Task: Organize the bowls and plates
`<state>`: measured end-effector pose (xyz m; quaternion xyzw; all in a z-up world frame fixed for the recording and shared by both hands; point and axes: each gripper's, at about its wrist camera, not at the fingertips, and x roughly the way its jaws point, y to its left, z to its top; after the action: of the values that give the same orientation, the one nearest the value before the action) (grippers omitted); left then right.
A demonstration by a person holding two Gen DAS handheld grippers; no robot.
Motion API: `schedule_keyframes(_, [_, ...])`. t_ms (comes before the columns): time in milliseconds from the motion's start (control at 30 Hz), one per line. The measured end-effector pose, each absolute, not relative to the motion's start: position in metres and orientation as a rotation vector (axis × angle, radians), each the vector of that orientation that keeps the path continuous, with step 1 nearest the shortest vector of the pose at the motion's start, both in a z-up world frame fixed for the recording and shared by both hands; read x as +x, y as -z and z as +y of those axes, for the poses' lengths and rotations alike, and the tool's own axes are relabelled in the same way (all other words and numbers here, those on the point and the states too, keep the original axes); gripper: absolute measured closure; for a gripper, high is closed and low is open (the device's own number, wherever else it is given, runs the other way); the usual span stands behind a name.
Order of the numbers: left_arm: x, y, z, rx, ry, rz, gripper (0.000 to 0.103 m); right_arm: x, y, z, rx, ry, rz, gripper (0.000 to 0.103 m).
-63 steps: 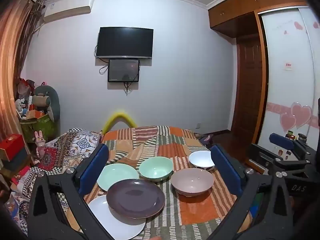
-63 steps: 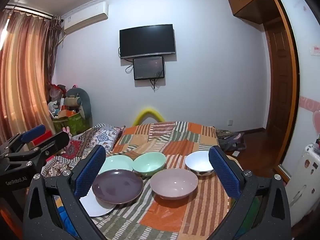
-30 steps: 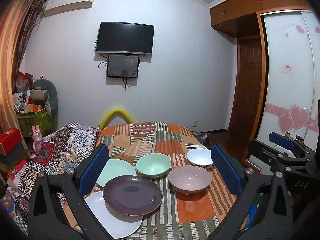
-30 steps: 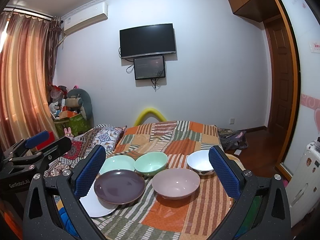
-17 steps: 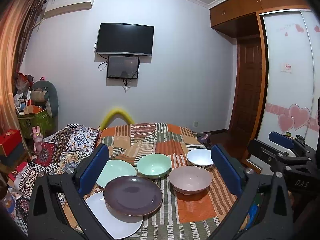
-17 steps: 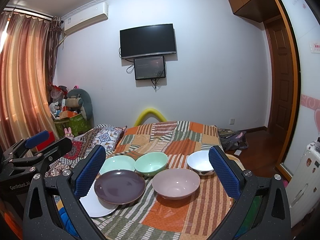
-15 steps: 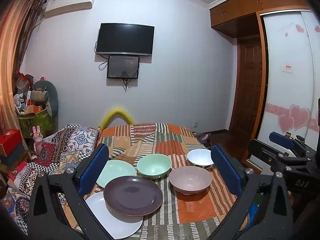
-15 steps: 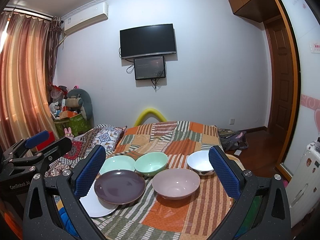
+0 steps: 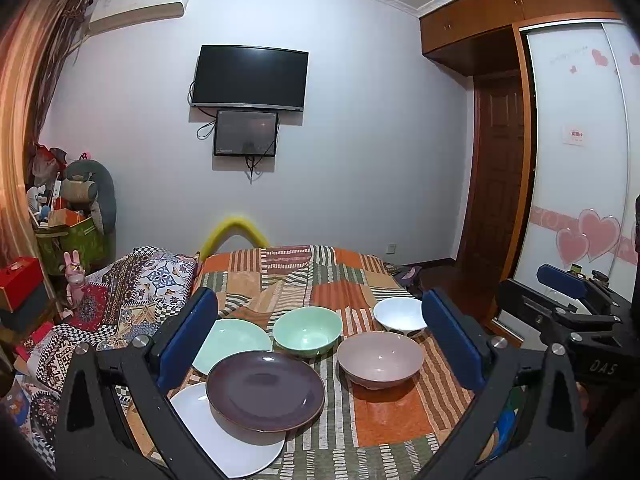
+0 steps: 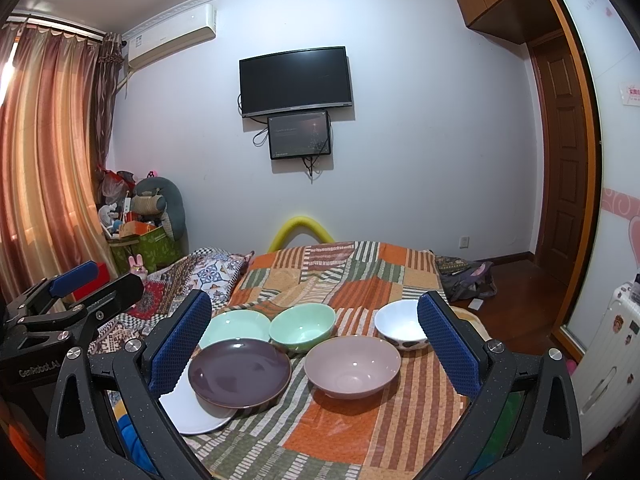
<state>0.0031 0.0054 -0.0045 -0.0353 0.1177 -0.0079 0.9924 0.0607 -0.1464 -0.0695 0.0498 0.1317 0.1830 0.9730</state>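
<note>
Both grippers hang above the near edge of a bed covered in a striped patchwork quilt [image 9: 348,296], each with its jaws spread wide and nothing between them. The left gripper [image 9: 320,338] looks over six dishes: a dark purple plate [image 9: 265,390] lying partly on a white plate [image 9: 224,440], a pale green plate [image 9: 234,340] behind them, a green bowl [image 9: 307,330] just beside that plate, a pink bowl [image 9: 380,358] to the right, and a white bowl [image 9: 400,314] furthest right, partly hidden by the gripper's blue right finger pad [image 9: 452,340]. The right gripper [image 10: 314,346] frames the same set — purple plate [image 10: 239,372], pink bowl [image 10: 352,364], green bowl [image 10: 302,326], pale green plate [image 10: 234,326], white bowl [image 10: 398,326] and white plate [image 10: 192,412], whose left part sits behind the blue left pad [image 10: 180,348]. Only the left view shows the sliding wardrobe door [image 9: 576,160] with pink hearts, with the right gripper's body at its right edge; only the right view shows the orange curtains [image 10: 44,160], a white suitcase [image 10: 608,340] and a bag on the floor [image 10: 468,276], with the left gripper's body at its left edge. Both show the wall television [image 9: 250,78], the smaller screen [image 9: 246,133] under it, the air conditioner [image 9: 138,4], a yellow foam tube [image 9: 232,232] behind the bed and a green box of toys [image 9: 72,240] in the corner.
</note>
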Motion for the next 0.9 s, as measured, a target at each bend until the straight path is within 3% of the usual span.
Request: schedule_keyframes(900, [0.0098, 0.0080, 0.0084, -0.080, 0.022, 0.249, 0.000, 0.0653, 0.0718, -0.1444, 0.097, -0.376, 0.278, 0.000])
